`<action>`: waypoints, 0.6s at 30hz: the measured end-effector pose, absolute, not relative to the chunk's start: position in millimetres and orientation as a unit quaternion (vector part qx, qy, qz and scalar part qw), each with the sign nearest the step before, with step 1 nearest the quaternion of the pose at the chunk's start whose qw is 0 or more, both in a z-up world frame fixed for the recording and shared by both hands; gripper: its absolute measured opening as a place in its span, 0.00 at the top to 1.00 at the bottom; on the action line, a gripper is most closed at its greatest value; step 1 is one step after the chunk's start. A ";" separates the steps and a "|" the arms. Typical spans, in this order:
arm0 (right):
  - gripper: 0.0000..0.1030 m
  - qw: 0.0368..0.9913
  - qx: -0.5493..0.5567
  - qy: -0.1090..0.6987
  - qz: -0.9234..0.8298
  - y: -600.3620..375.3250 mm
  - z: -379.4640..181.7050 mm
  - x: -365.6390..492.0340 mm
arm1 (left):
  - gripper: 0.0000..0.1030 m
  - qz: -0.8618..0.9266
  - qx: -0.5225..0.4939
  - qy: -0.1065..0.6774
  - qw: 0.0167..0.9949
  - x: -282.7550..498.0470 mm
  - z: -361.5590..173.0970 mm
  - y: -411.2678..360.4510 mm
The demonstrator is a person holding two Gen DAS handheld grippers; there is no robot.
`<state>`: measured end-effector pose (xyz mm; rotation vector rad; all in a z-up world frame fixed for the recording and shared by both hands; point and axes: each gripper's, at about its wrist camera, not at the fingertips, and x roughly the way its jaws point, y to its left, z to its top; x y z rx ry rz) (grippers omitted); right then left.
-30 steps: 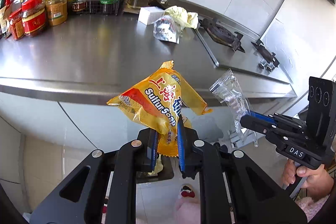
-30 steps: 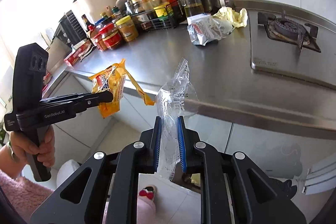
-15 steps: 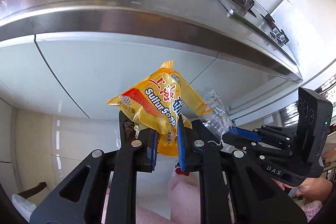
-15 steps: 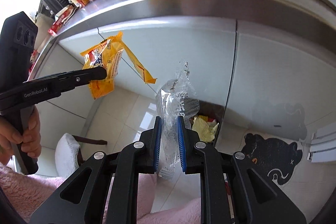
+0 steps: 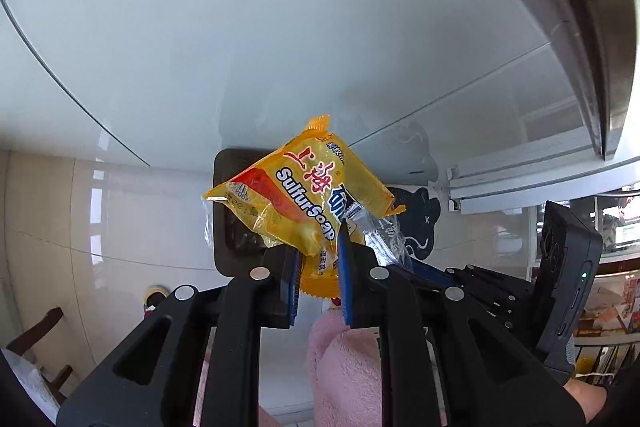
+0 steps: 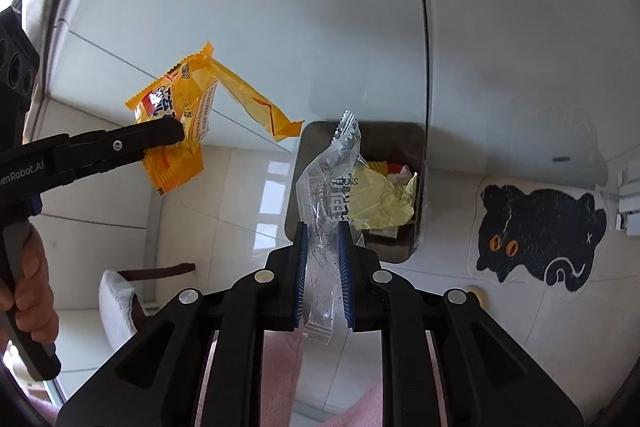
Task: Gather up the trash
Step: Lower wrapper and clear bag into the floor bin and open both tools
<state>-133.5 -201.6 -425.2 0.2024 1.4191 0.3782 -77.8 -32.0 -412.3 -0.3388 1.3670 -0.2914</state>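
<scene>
Right wrist view: right gripper (image 6: 323, 251) fingers clamp clear wrapper (image 6: 330, 187) above trash bin (image 6: 400, 137); left gripper (image 5: 318, 255) fingers pinch yellow soap wrapper (image 5: 296, 195)

The right gripper (image 6: 323, 239) is closed on a clear plastic wrapper (image 6: 329, 187), which stands up between its blue pads (image 6: 301, 267); behind the wrapper a dark trash bin (image 6: 400, 135) sits on the tiled floor (image 6: 224, 195) against the white cabinet front (image 6: 280, 7), with pale yellow crumpled paper (image 6: 380, 199) inside it; at the left the left gripper (image 6: 176, 133) pinches a yellow soap wrapper (image 6: 180, 131), and a hand (image 6: 28, 291) holds its handle; right of the bin lies a black cat-shaped mat (image 6: 540, 231).
</scene>
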 end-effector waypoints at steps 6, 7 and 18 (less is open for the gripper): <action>0.83 0.722 0.095 0.669 0.152 -195.0 -485.3 -123.2 | 0.86 -0.137 -0.157 0.655 0.727 -66.4 -470.2 -42.0; 0.83 0.720 0.096 0.670 0.152 -194.3 -491.2 -120.9 | 0.85 -0.139 -0.156 0.657 0.725 -64.4 -476.6 -43.9; 0.55 0.723 0.087 0.671 0.143 -194.7 -514.0 -113.5 | 0.54 -0.124 -0.168 0.658 0.724 -54.6 -490.5 -31.9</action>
